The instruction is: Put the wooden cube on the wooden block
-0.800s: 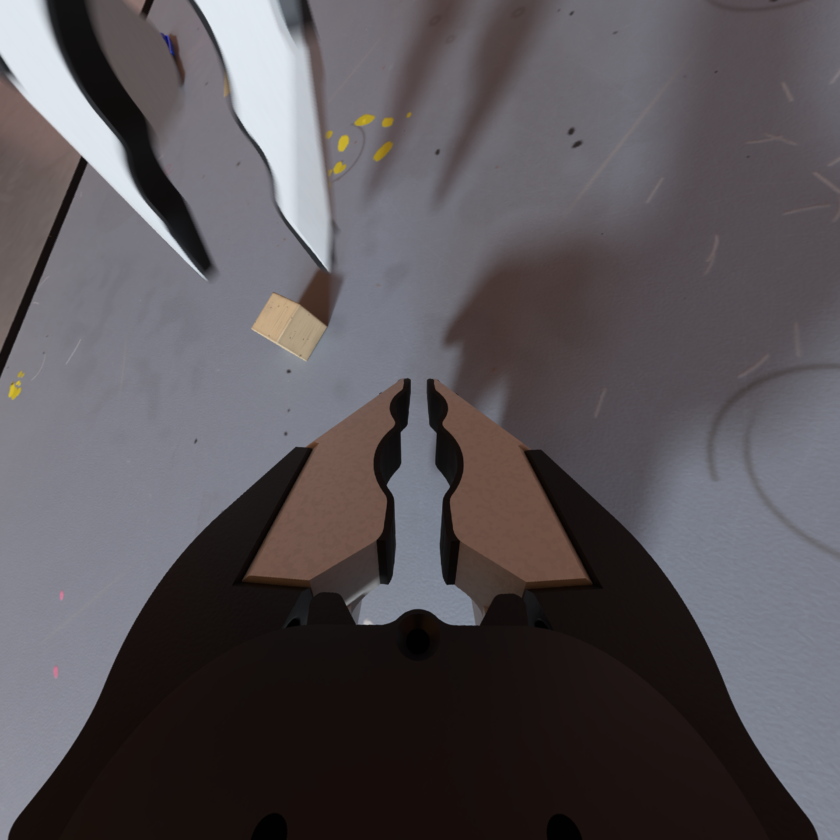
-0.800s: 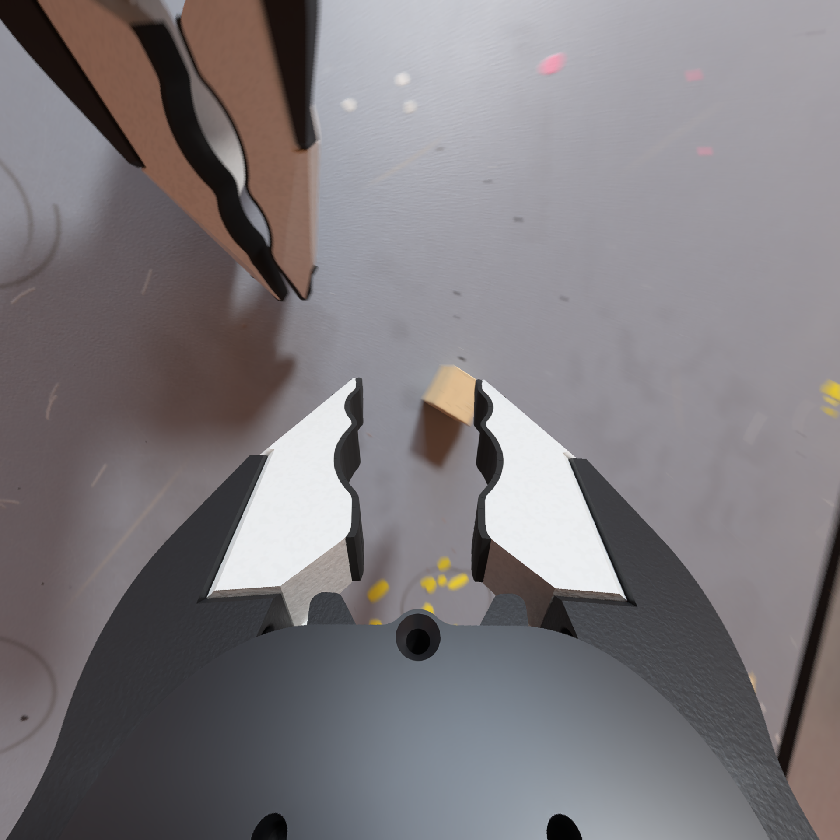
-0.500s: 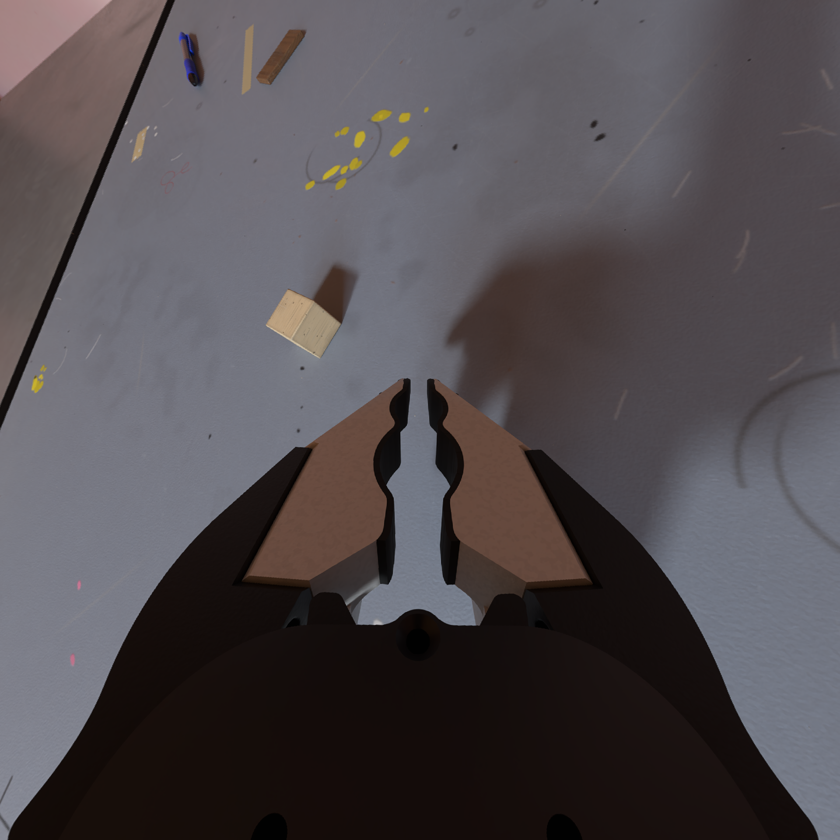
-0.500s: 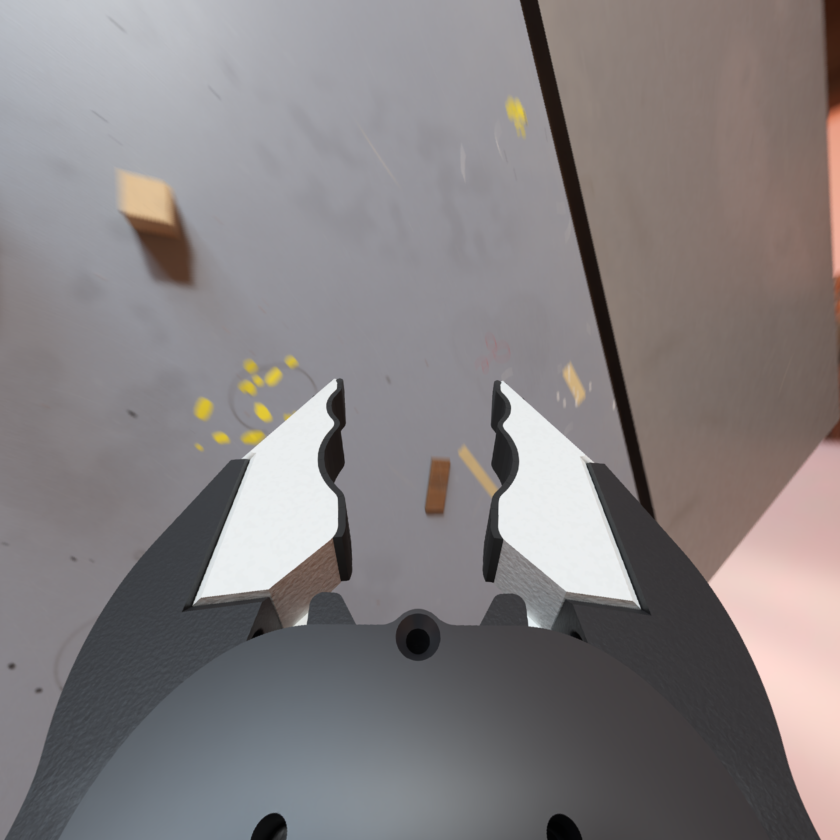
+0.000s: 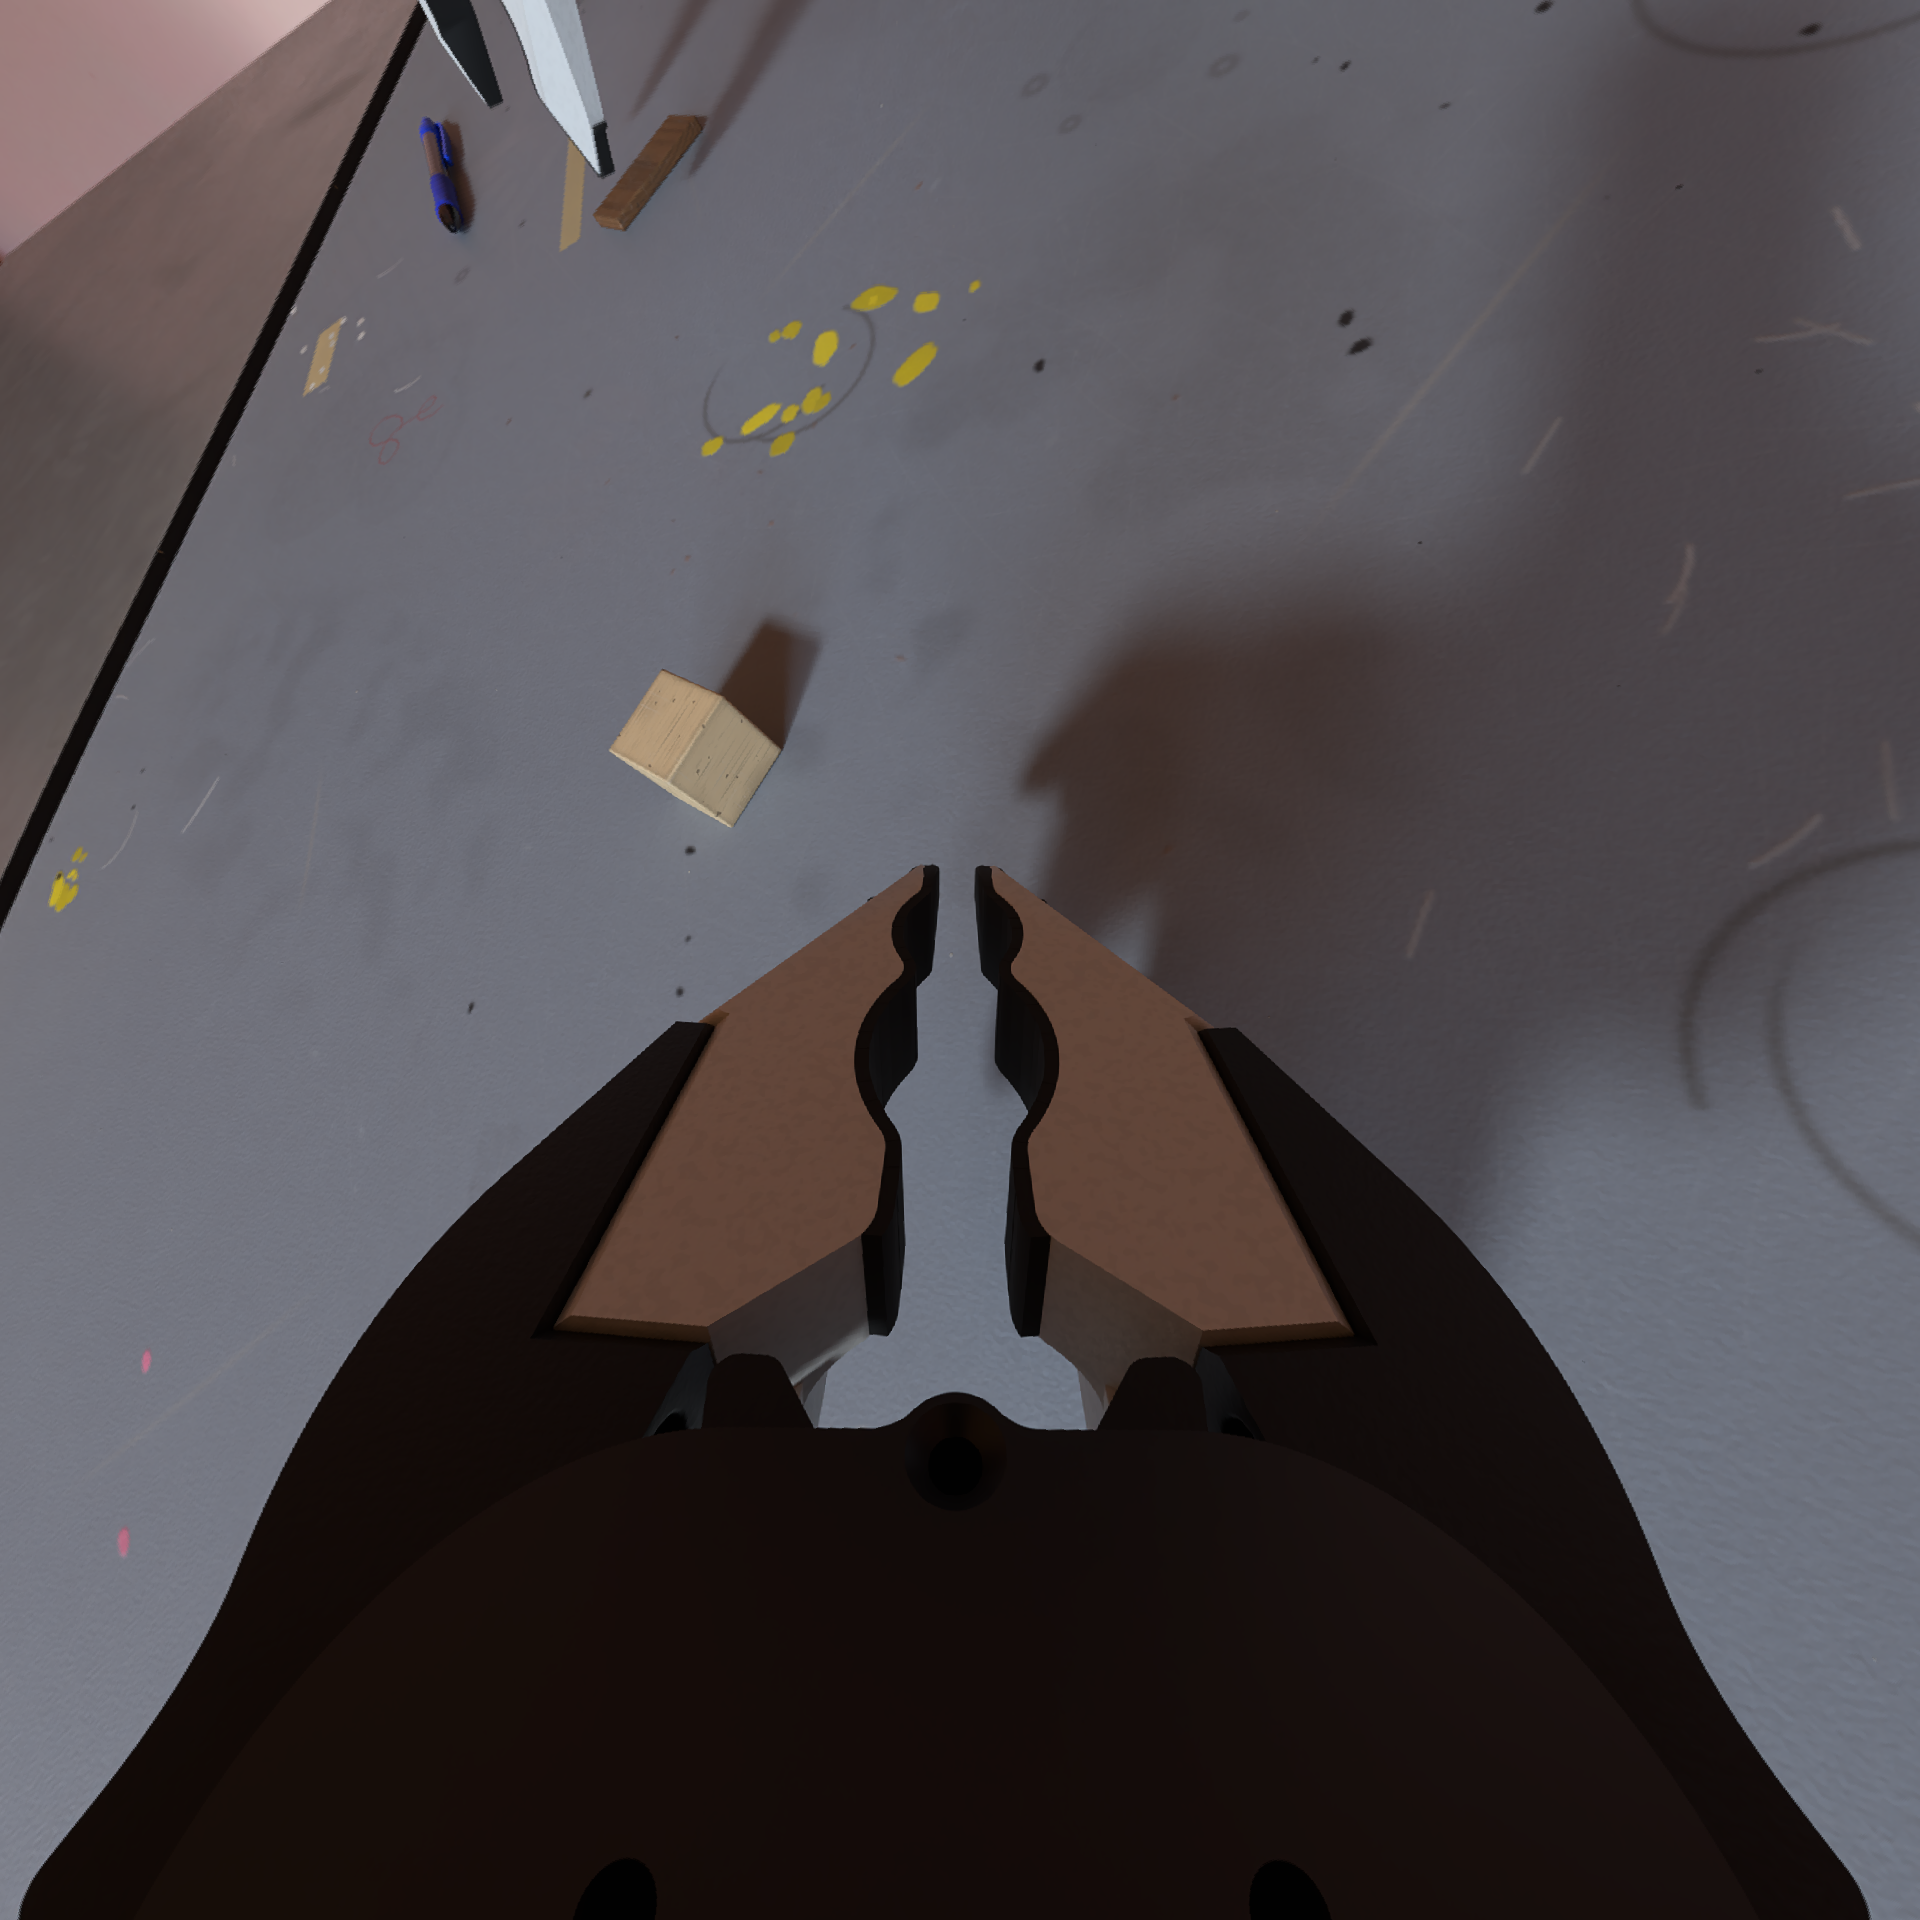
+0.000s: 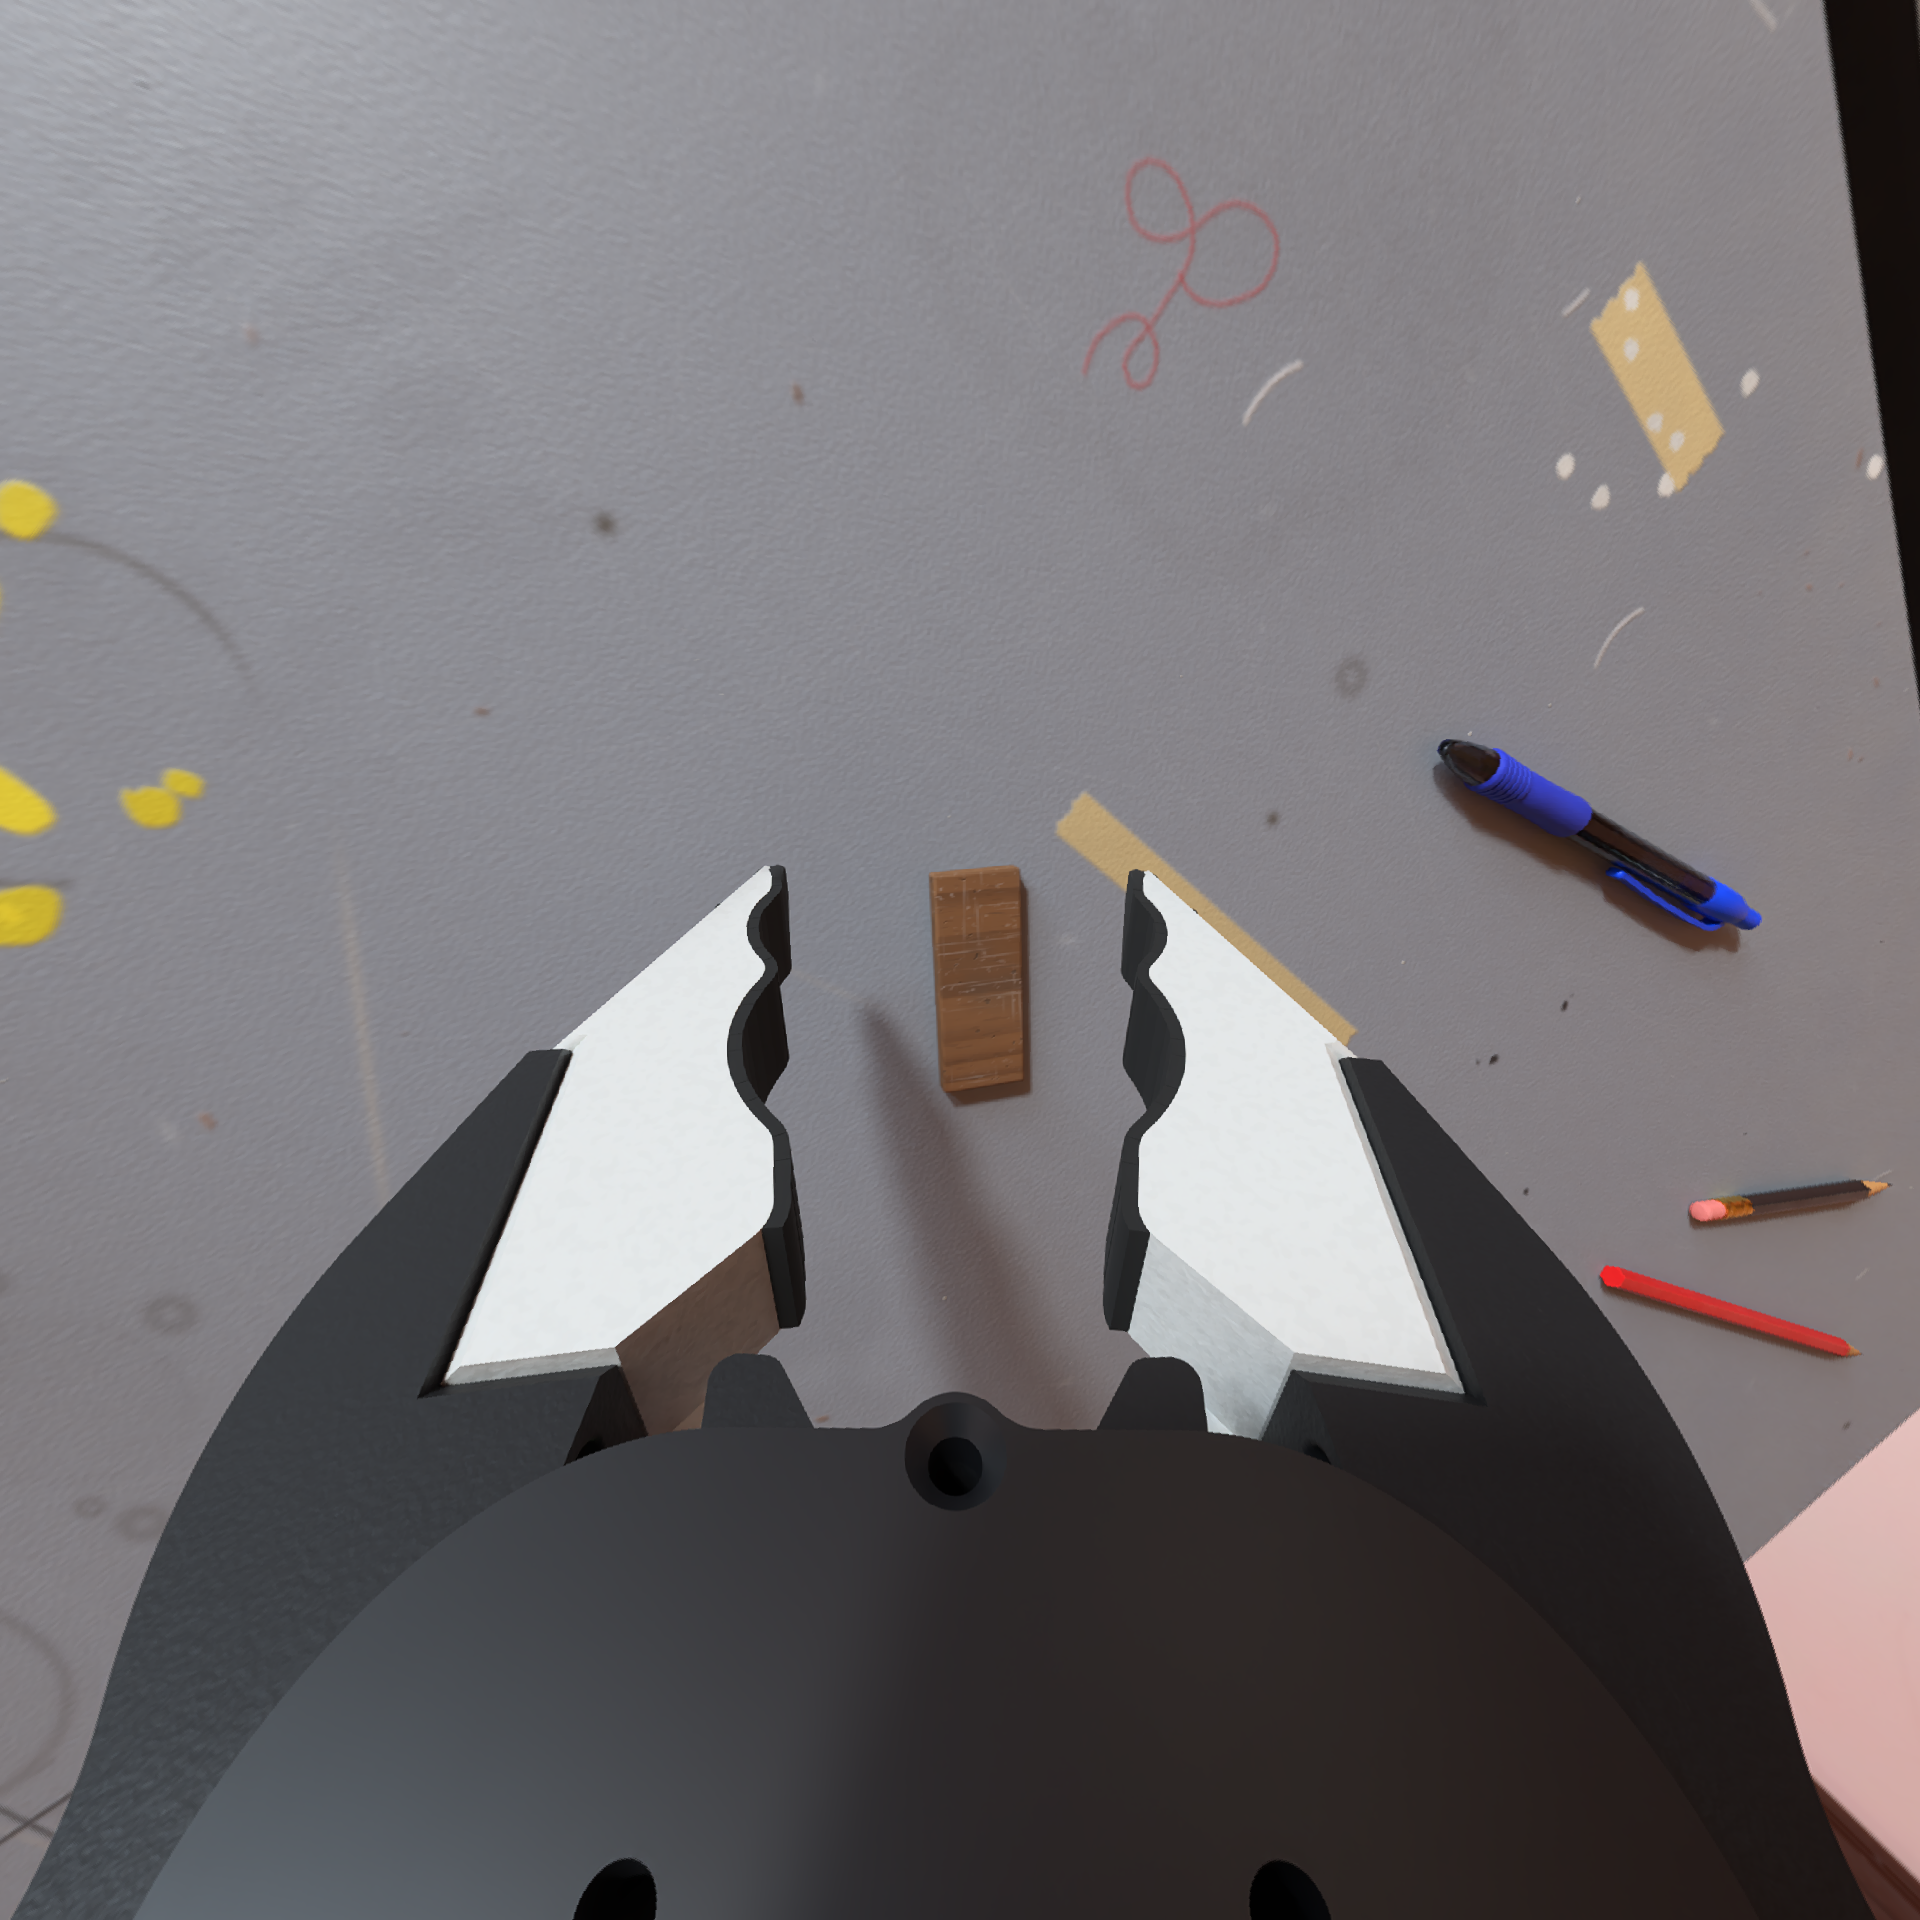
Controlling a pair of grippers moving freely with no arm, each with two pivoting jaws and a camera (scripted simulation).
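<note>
A pale wooden cube (image 5: 694,762) lies on the grey table, ahead and left of my left gripper (image 5: 956,881), which is shut and empty with brown fingers. A flat dark brown wooden block (image 6: 979,981) lies between the spread white fingers of my right gripper (image 6: 954,883), which is open and hovers above it. In the left wrist view the block (image 5: 649,171) shows at the far top, with the right gripper's white fingers (image 5: 566,83) above it.
A blue pen (image 6: 1598,831), a pencil (image 6: 1787,1198) and a red stick (image 6: 1728,1311) lie right of the block. A strip of tan tape (image 6: 1096,836) lies beside the block. The table's dark edge (image 5: 187,499) runs along the left. Yellow paint spots (image 5: 821,364) mark the table.
My right gripper has moved away from the cube to the wooden block and opened wider. The cube stays on the table. My left gripper has stayed shut and shifted only slightly.
</note>
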